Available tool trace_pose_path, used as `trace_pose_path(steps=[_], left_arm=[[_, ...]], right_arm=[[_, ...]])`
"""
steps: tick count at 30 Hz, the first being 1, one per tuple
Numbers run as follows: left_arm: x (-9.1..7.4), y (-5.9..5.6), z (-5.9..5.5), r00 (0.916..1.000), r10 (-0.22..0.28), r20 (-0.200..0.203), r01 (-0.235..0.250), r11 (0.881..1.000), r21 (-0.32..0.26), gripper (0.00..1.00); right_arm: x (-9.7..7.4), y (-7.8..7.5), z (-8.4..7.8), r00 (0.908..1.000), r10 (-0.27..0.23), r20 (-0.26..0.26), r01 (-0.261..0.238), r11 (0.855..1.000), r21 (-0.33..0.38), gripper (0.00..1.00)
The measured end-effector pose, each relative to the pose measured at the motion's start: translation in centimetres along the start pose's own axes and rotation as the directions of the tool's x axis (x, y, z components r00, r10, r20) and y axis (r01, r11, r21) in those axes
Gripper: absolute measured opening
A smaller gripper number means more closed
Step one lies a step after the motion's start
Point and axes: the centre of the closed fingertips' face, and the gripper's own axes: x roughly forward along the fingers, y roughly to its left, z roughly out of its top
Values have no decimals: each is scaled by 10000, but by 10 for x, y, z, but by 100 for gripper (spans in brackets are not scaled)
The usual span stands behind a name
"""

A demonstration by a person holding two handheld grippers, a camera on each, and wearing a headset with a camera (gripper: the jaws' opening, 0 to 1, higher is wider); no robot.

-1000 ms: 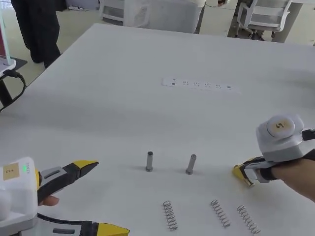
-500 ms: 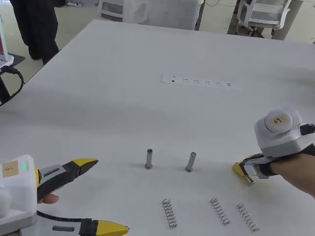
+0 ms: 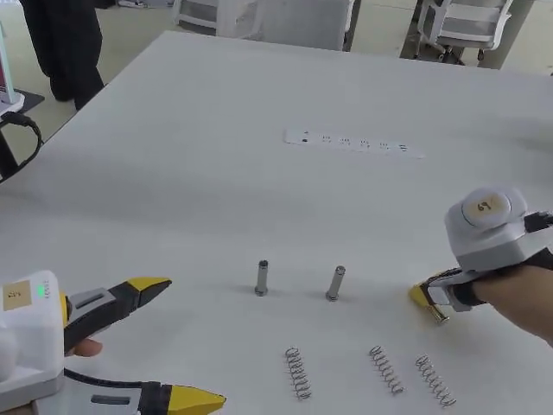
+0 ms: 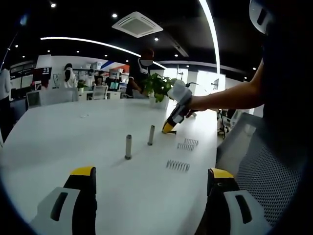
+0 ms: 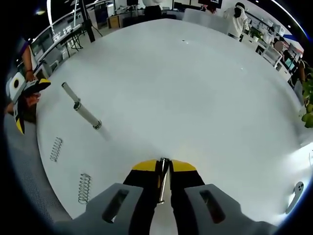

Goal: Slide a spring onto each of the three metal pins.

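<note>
Two metal pins (image 3: 262,278) (image 3: 335,284) stand upright on the white table (image 3: 216,173). In front of them lie three springs (image 3: 297,373) (image 3: 384,370) (image 3: 435,381). My right gripper (image 3: 429,304) rests low at the table's right, shut on a third metal pin (image 5: 162,178) held lengthwise between its yellow tips. My left gripper (image 3: 190,342) hovers at the near left, open and holding nothing. From the left gripper view the pins (image 4: 128,147) (image 4: 151,135) and the nearest spring (image 4: 178,165) lie ahead, with the right gripper (image 4: 169,128) beyond them.
A white power strip (image 3: 346,145) lies flat farther back on the table. Office chairs (image 3: 458,26) stand past the far edge, and a person (image 3: 60,52) stands off the far left corner. Bare tabletop stretches between the pins and the strip.
Only the camera has shifted slightly. Both grippers, the pins and the springs hold their places.
</note>
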Motion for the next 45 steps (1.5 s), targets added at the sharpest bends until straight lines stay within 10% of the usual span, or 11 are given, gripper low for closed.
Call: trace_pose_path(steps=[45], left_arm=[[-2, 0, 3, 9999, 35, 104, -36, 9999, 150, 90]], right_arm=[[-6, 0, 6, 9982, -272, 527, 248, 9986, 457, 3]])
